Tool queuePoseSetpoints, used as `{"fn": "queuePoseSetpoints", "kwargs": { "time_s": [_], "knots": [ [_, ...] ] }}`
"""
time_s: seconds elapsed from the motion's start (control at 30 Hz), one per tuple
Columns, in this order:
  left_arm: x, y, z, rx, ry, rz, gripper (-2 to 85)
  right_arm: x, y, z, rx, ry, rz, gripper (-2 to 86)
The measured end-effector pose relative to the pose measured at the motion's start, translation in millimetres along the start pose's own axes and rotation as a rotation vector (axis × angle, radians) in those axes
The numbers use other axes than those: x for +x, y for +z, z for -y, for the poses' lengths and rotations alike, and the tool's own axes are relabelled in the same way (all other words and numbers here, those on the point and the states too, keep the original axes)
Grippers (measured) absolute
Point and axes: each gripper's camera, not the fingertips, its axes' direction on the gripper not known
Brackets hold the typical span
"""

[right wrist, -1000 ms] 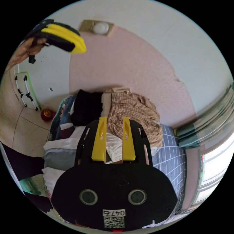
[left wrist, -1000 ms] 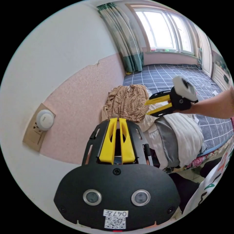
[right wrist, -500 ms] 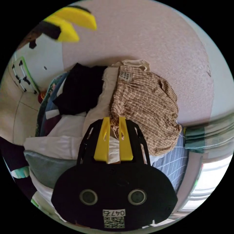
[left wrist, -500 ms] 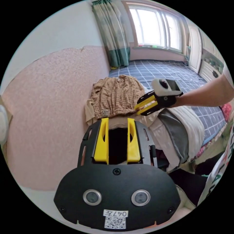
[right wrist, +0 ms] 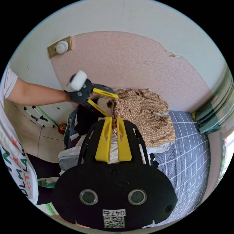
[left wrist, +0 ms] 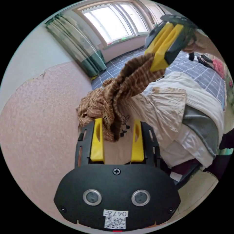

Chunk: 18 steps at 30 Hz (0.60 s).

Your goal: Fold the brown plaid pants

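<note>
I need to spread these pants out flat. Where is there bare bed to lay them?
Bare: the grid-checked bedspread between the clothes pile and the window. Crowded: the pile under the brown plaid pants, against the pink wall.

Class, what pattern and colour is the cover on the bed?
The bed cover is dark blue-grey with a grid of thin white lines, clearest in the right gripper view.
</note>
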Motion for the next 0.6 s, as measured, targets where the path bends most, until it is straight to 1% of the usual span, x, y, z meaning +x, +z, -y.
{"fn": "queuePoseSetpoints", "kwargs": {
  "time_s": [0.03,0.07,0.1,0.13,0.2,0.27,0.3,0.37,0.4,0.43,0.47,0.53,0.57,0.6],
  "knots": [
    [6,2,10,-0.01,-0.008,0.098,6.5,1,-12,-6,0.008,0.0,-0.008,0.9],
    [15,0,20,-0.015,0.001,0.215,2.5,1,-17,-10,0.011,0.0,-0.015,0.9],
    [18,-4,26,-0.015,0.008,0.247,2.1,1,-29,-17,0.012,0.001,-0.039,0.9],
    [23,-14,37,-0.011,0.011,0.24,1.4,1,-43,-26,0.01,0.005,-0.067,0.9],
    [25,-38,56,-0.012,-0.011,0.201,0.8,3,-69,-43,0.024,0.025,-0.101,0.8],
    [28,-86,88,0.013,0.002,0.151,0.3,4,-105,-63,0.045,0.048,-0.115,0.8],
    [28,-99,98,0.017,0.011,0.127,0.2,1,-134,-78,0.071,0.057,-0.116,0.8],
    [32,-156,146,0.004,0.065,0.004,0.0,-7,-185,-103,0.106,0.068,-0.129,0.8],
    [34,-171,160,-0.011,0.081,-0.034,0.0,-14,-221,-120,0.129,0.07,-0.147,0.8],
    [39,-199,190,-0.038,0.11,-0.11,0.0,-22,-259,-137,0.148,0.082,-0.174,0.8],
    [46,-227,220,-0.046,0.14,-0.173,0.1,-26,-278,-146,0.154,0.093,-0.19,0.8],
    [63,-265,265,-0.02,0.195,-0.233,0.1,-40,-357,-185,0.186,0.148,-0.256,0.8],
    [77,-287,294,0.013,0.239,-0.272,0.2,-44,-377,-196,0.191,0.16,-0.273,0.8],
    [85,-297,309,0.029,0.266,-0.297,0.2,-51,-416,-219,0.196,0.181,-0.302,0.8]
  ]
}}
